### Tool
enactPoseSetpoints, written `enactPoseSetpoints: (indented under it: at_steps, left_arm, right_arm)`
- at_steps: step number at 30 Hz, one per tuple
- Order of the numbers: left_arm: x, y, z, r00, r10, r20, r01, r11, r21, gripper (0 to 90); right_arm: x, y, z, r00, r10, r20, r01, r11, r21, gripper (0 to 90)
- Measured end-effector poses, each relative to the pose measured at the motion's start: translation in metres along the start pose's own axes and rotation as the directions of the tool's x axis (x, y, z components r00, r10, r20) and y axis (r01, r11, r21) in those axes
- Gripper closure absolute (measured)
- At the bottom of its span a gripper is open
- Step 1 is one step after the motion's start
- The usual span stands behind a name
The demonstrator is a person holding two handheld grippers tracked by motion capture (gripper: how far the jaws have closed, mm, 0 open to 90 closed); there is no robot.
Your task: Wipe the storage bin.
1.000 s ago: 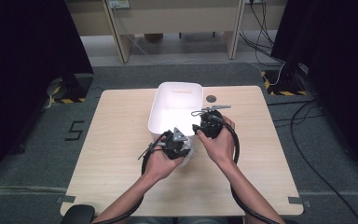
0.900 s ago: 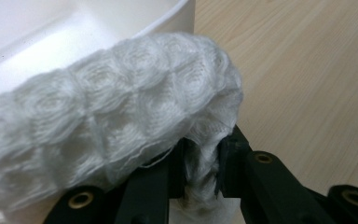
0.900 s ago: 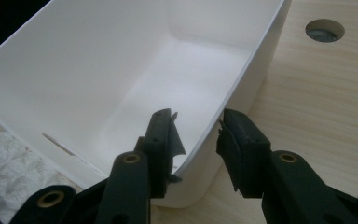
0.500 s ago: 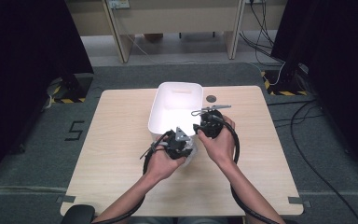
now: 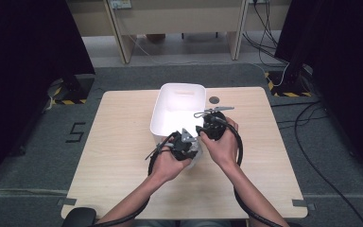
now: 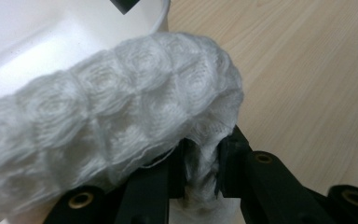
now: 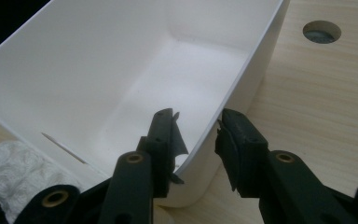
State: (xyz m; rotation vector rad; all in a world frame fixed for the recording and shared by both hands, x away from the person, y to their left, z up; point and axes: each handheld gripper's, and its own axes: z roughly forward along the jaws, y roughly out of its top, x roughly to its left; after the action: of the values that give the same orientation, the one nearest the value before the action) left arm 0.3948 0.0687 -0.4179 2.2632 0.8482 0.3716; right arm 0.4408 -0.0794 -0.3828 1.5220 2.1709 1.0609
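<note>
left tongs (image 5: 187, 144) lifted one cloth (image 6: 107, 116) toward one bin (image 5: 163, 106).

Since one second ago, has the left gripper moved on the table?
Yes, a little. In the high view the left gripper, shut on the white cloth, has shifted slightly right and nearer the white bin.

Black hand-held gripper (image 5: 183, 147), brass-ringed screws, looping black cables; bare forearms, sleeveless.
</note>
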Motion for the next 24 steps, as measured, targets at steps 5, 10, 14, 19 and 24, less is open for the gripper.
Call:
enactPoseSetpoints:
  at_steps: [5,10,14,19,24]
  left_arm:
    - [0.001,-0.002,0.004,1.0000,-0.005,-0.003,0.005,1.0000,0.003,76.4]
    - [0.000,-0.004,0.010,1.0000,0.002,-0.007,-0.002,0.9999,0.015,76.4]
    - [0.000,-0.006,0.014,1.0000,0.002,-0.007,-0.002,0.9998,0.019,76.4]
    - [-0.001,-0.008,0.019,1.0000,0.004,-0.007,-0.004,0.9998,0.020,76.4]
    - [-0.002,-0.010,0.024,0.9999,0.012,-0.009,-0.012,0.9996,0.027,76.4]
  right_arm:
    - [0.000,0.000,0.000,1.0000,0.000,-0.002,0.000,1.000,-0.002,65.6]
    - [0.000,0.000,0.001,1.0000,-0.002,-0.001,0.002,1.000,-0.004,65.6]
    - [0.000,0.000,0.001,1.0000,-0.001,-0.002,0.001,1.000,-0.005,65.5]
    - [0.000,0.000,0.001,1.0000,-0.004,-0.002,0.004,1.000,-0.005,65.5]
    - [0.000,0.000,0.001,1.0000,-0.002,-0.003,0.002,1.000,-0.006,65.5]
